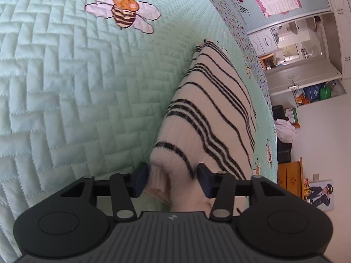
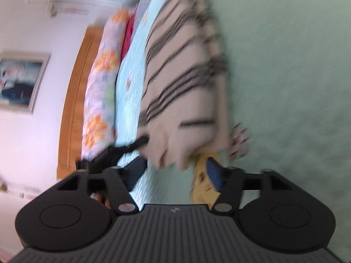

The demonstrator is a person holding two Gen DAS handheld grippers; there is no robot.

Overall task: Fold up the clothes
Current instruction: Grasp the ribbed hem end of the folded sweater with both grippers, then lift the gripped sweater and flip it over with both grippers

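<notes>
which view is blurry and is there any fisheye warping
Right wrist view: motion blur smears the sweater, the pillow and the right tool; only the tool's black housing stays crisp. Left wrist view: sharp, with knit stripes on the sweater and the quilt's bee clear. Both views bow straight lines and darken at the corners.

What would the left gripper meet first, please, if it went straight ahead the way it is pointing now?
Most likely the striped sweater: its ribbed cuff already lies between the open pads of the left gripper, with the folded body just beyond on the green quilt.
</notes>
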